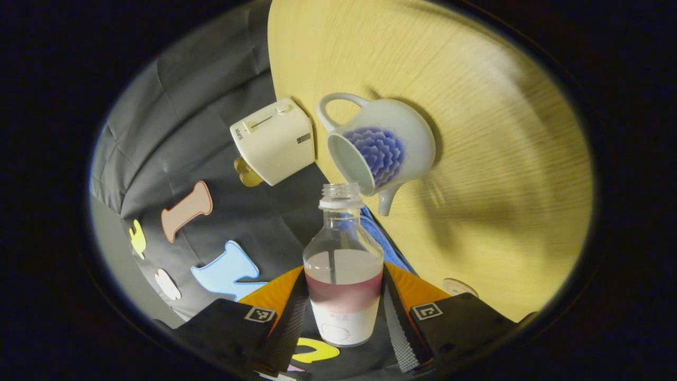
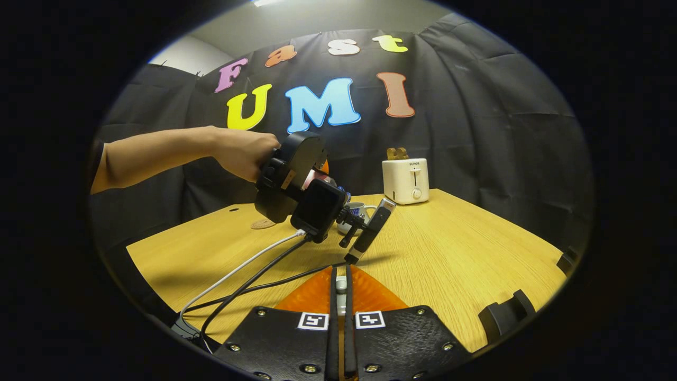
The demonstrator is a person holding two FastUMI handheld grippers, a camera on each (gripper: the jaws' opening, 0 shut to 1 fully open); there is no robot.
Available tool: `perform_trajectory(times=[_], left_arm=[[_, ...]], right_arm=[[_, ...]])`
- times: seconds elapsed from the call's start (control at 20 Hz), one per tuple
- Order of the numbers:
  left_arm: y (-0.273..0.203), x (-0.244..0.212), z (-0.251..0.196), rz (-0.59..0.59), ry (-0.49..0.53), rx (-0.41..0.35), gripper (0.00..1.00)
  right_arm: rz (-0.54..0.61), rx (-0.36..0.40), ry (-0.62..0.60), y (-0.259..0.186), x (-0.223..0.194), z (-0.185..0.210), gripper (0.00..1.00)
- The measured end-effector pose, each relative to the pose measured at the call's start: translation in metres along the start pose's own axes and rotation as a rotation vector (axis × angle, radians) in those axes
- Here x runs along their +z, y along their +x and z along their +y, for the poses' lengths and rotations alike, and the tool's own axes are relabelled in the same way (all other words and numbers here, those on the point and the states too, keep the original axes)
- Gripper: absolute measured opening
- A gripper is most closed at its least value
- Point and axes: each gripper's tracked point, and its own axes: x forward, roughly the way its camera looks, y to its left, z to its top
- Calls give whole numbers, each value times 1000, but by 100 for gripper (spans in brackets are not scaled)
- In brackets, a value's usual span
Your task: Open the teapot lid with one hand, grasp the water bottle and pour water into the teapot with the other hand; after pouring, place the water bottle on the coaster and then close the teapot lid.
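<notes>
My left gripper [image 1: 344,296] is shut on a clear water bottle [image 1: 344,264] with no cap, gripping it across its label. The bottle is about half full, and its mouth sits just below the open rim of the white teapot [image 1: 394,143], which has a blue pattern and no lid on it. A round coaster [image 1: 459,287] lies on the table close to my right finger. In the right gripper view, a hand [image 2: 240,153] holds the left gripper tilted over the teapot [image 2: 358,211]. My right gripper [image 2: 341,272] is shut on the teapot lid [image 2: 341,286]; just a small pale piece shows between the fingers.
A cream toaster [image 2: 406,180] stands at the back of the wooden table [image 2: 449,254], beside the teapot. Cables [image 2: 248,275] trail from the left gripper across the table's front left. Black brackets [image 2: 505,313] sit on the right edge.
</notes>
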Motion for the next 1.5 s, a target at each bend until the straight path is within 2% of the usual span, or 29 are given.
perform_trajectory(times=[0.2,0.3,0.5,0.6,0.65,0.8,0.9,1.05,1.1,1.3,1.35,1.4,1.5], left_arm=[[0,4,-1,-22,-23,4,85],[1,5,-4,-45,-75,11,85],[-1,0,-5,-98,-252,43,85],[-5,-4,-2,-133,-373,55,86],[-8,-9,-5,-155,-483,61,86],[-15,-30,-29,-153,-689,35,86],[-29,-59,-33,-170,-926,84,85],[-36,-90,-41,-187,-1194,137,85],[-41,-103,-48,-198,-1325,146,86],[-63,-140,-59,-246,-1655,223,85],[-70,-149,-65,-289,-1798,231,85],[-65,-159,-77,-273,-1901,213,85],[-54,-180,-87,-242,-1991,247,84]], right_arm=[[-2,-1,-1,-1,1,-1,4],[-20,-10,-1,-3,7,-3,5],[-72,-24,-24,-2,25,-7,4],[-94,-21,-33,-1,34,-6,5],[-105,-22,-40,-1,40,-6,5],[-156,-34,-96,1,60,-4,4],[-160,2,-97,14,65,8,4],[-167,6,-84,34,73,11,4],[-166,7,-75,44,76,11,5],[-170,0,-67,65,83,12,4],[-172,-3,-72,70,84,14,4],[-172,-2,-71,73,85,15,4],[-170,12,-67,76,85,21,5]])
